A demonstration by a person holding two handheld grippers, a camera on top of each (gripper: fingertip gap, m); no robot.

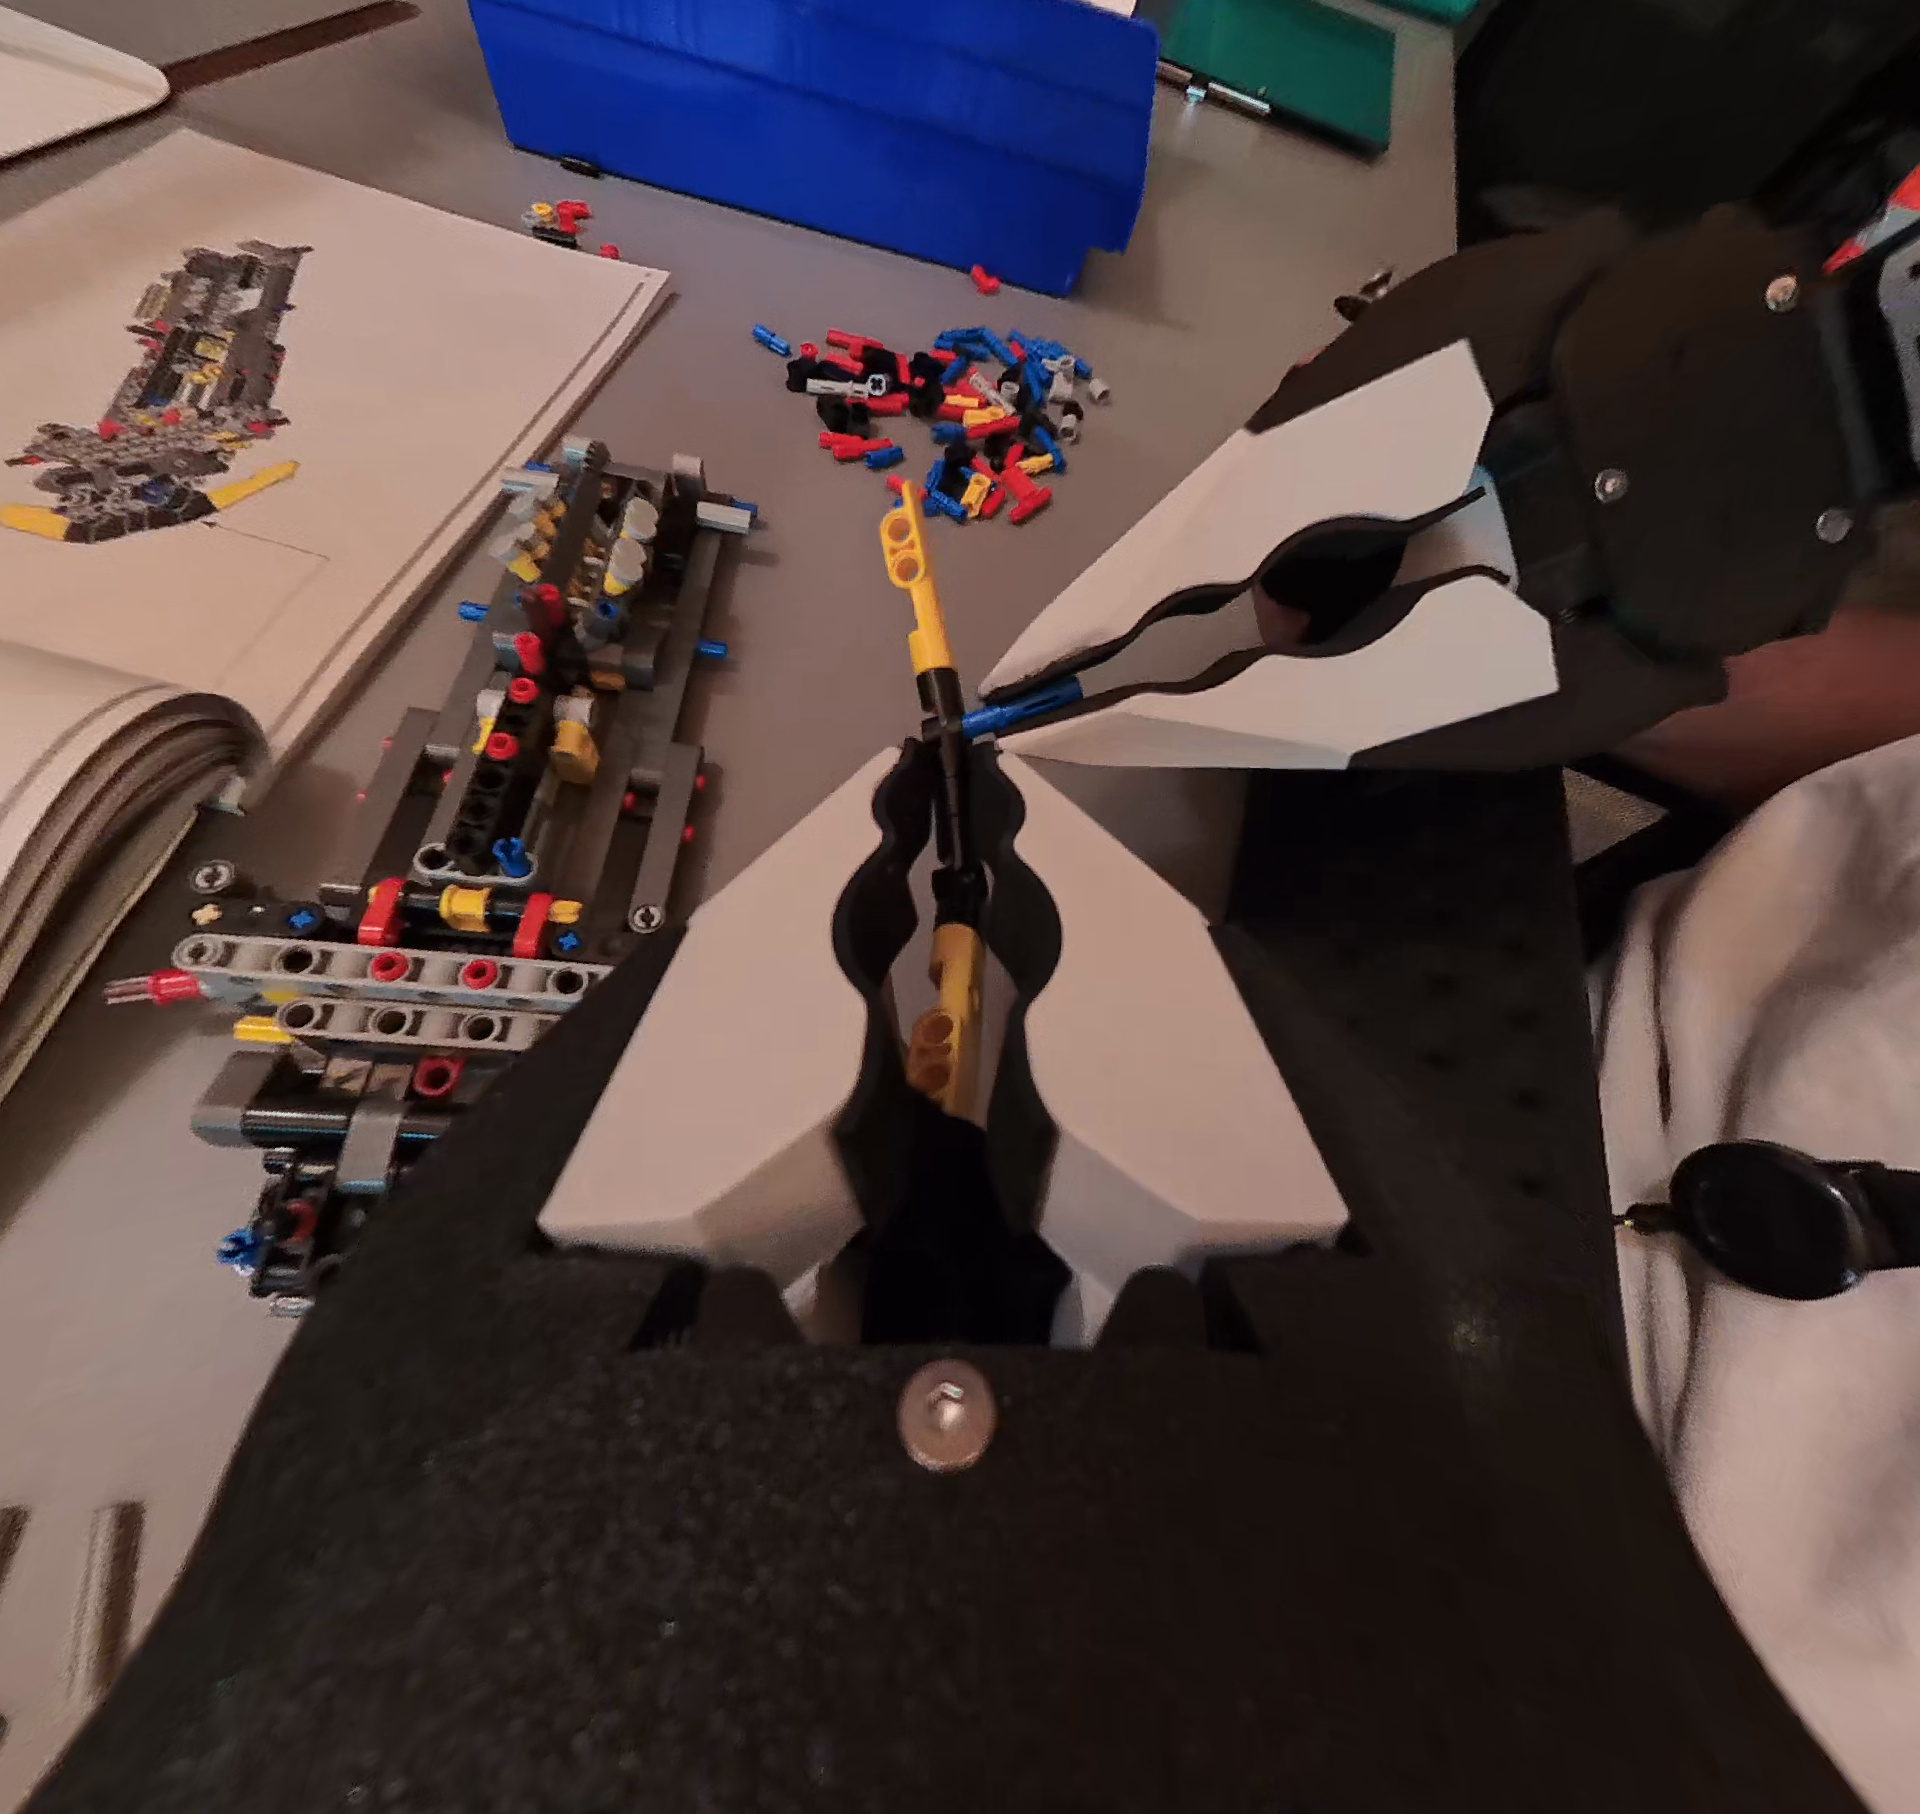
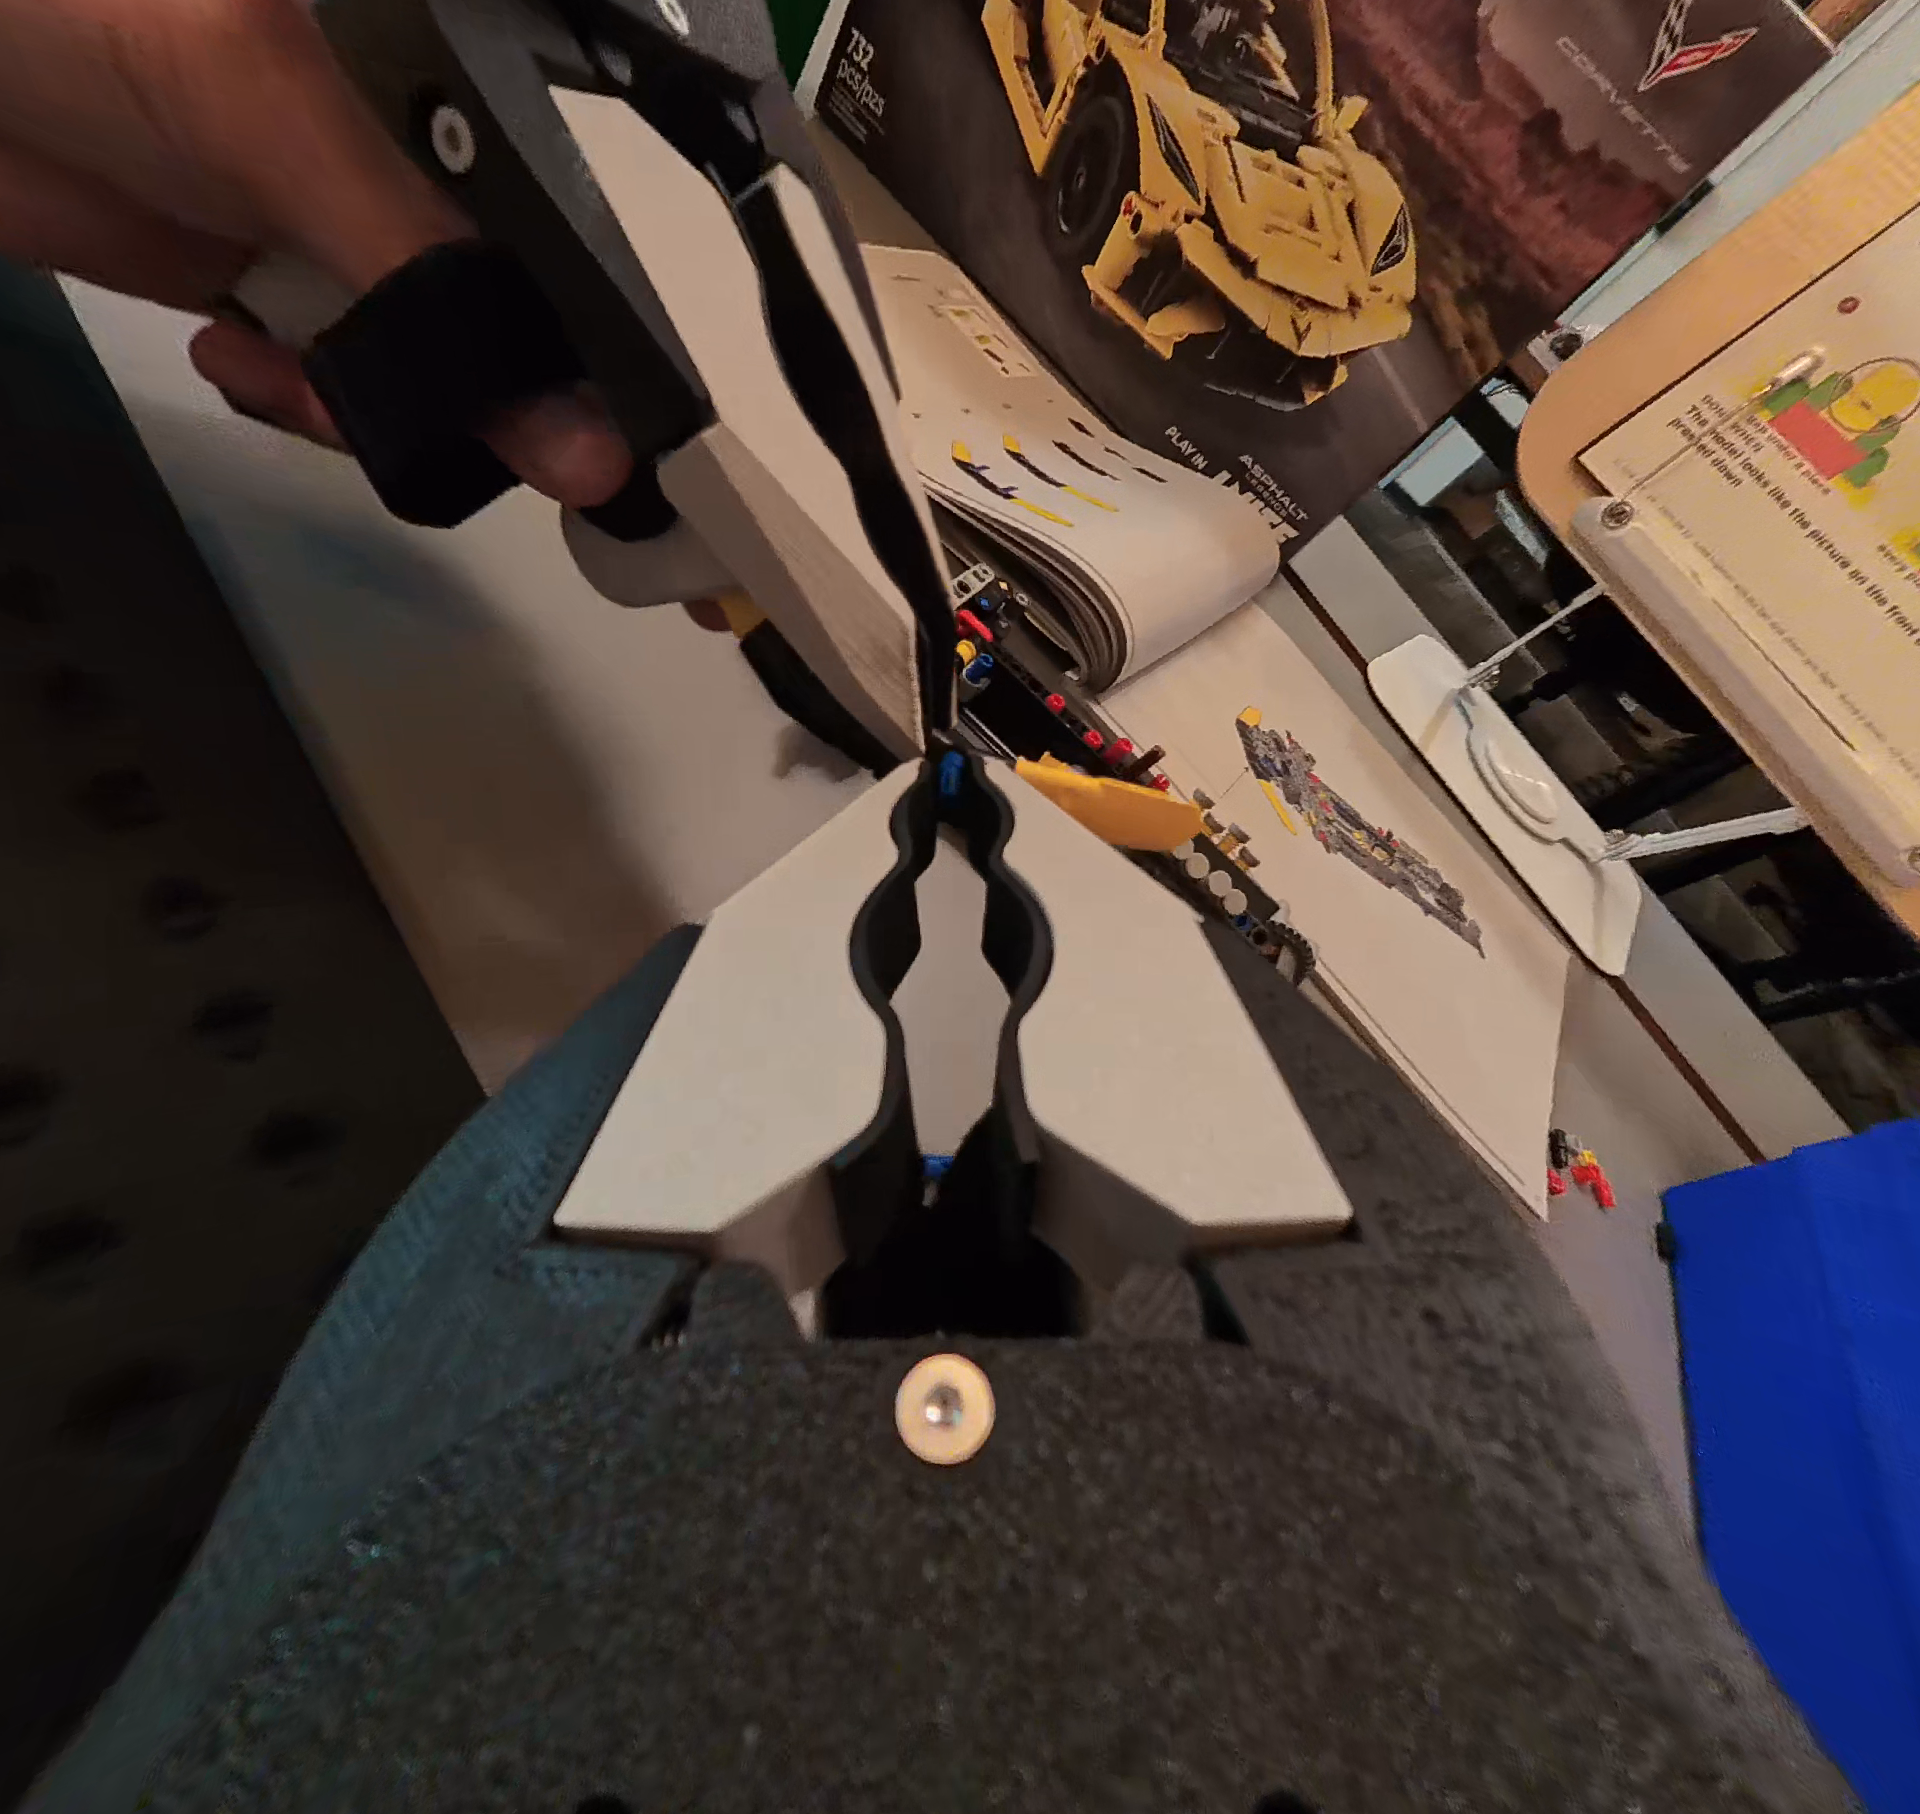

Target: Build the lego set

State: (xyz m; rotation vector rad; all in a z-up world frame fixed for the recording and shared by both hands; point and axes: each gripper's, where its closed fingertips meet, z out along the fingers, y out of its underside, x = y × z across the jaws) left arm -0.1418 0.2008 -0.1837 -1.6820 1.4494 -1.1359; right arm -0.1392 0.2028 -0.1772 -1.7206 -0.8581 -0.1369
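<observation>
My left gripper point(image 1: 948, 762) is shut on a yellow and black Lego piece point(image 1: 914, 569), a long thin part that sticks out past the fingertips above the table. My right gripper point(image 1: 992, 710) comes in from the right and is shut on a small blue pin point(image 1: 1023, 708), whose tip touches the black middle of that piece. In the right wrist view the right gripper point(image 2: 948, 777) holds the blue pin point(image 2: 948, 775) against the left gripper's tips point(image 2: 935, 725). The half-built Lego chassis point(image 1: 520, 788) lies on the table to the left.
An open instruction booklet point(image 1: 312, 434) lies left of the chassis. A pile of small red, blue and black pins point(image 1: 956, 414) sits beyond. A blue bin point(image 1: 810, 91) stands at the back. The set's box point(image 2: 1247, 185) stands behind the booklet. A person's hand point(image 2: 208, 206) holds the left gripper. My left and right fingertips are right by each other.
</observation>
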